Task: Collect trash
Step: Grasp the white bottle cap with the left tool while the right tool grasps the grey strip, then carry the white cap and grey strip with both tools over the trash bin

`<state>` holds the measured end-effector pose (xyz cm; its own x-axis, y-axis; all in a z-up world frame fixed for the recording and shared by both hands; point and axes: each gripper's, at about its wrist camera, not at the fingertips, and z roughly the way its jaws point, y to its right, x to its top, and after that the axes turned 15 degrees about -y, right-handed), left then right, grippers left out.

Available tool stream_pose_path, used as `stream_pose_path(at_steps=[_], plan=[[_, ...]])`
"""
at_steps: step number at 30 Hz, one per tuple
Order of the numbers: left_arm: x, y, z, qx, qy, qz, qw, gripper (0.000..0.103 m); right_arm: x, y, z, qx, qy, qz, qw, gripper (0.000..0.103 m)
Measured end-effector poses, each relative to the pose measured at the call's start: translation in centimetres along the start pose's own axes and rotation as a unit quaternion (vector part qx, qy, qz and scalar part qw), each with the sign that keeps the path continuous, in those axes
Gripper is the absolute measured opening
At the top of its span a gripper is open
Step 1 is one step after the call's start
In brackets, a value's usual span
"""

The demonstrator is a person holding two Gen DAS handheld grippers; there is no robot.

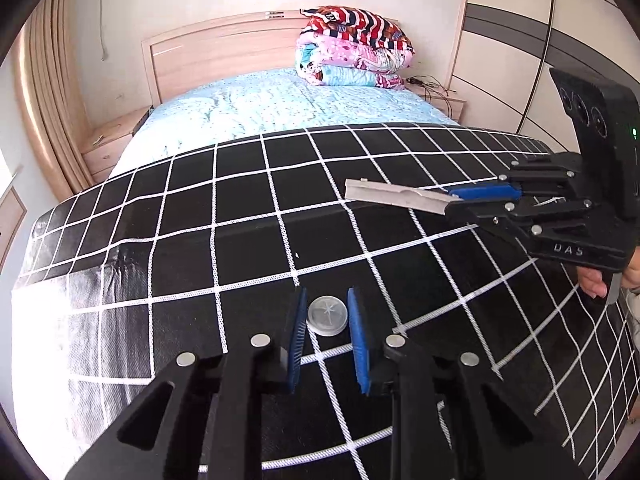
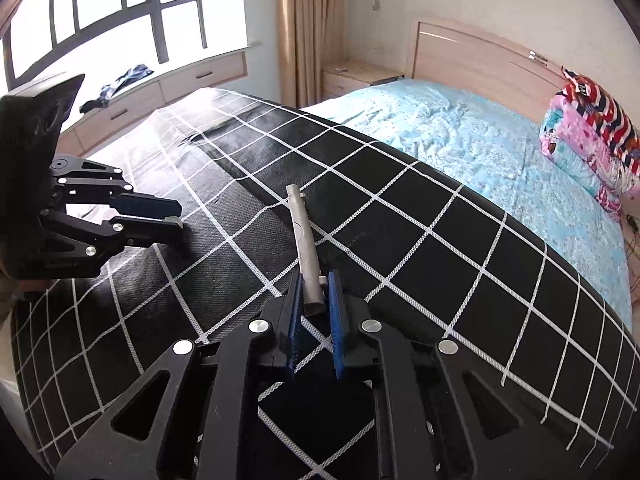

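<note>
A small round silvery cap (image 1: 327,315) lies on the black checked cloth (image 1: 240,248). My left gripper (image 1: 328,316) is low over it with a blue pad on each side; the jaws stand a little apart from the cap, open. My right gripper (image 2: 314,292) is shut on one end of a flat grey metal strip (image 2: 304,240) and holds it just above the cloth. In the left wrist view the right gripper (image 1: 456,200) is at the right with the strip (image 1: 396,196) sticking out leftward. In the right wrist view the left gripper (image 2: 176,216) is at the left.
The checked cloth covers the foot of a bed with a light blue sheet (image 1: 280,104). Folded quilts (image 1: 356,48) are stacked by the wooden headboard (image 1: 216,56). Bedside cabinets (image 2: 352,74) stand on both sides, a wardrobe (image 1: 540,32) at the right, a window (image 2: 120,8) at the left.
</note>
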<state>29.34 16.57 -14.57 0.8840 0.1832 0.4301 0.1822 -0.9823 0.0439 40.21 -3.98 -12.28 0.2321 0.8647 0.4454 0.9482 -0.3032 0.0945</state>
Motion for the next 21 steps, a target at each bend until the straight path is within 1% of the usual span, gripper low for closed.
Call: stream_pose_path(at_steps=[3, 6, 15, 21], plan=[[-0.7, 0.8, -1.1, 0.001, 0.007, 0.01, 0.9999, 0.02, -0.8, -1.0, -1.1, 0.012, 0.008, 0.008, 1.0, 0.013], [-1.2, 1.6, -2.3, 0.003, 0.015, 0.017, 0.9997, 0.02, -1.7, -2.8, -2.3, -0.003, 0.015, -0.002, 1.0, 0.013], [-4.1, 4.1, -6.3, 0.008, 0.035, 0.035, 0.9988, 0.02, -4.7, -6.4, -6.4, -0.033, 0.033, 0.011, 0.999, 0.013], [-6.0, 5.5, -8.8, 0.007, 0.049, 0.039, 0.998, 0.02, -6.7, -9.0, -9.5, -0.044, 0.053, 0.004, 0.998, 0.013]])
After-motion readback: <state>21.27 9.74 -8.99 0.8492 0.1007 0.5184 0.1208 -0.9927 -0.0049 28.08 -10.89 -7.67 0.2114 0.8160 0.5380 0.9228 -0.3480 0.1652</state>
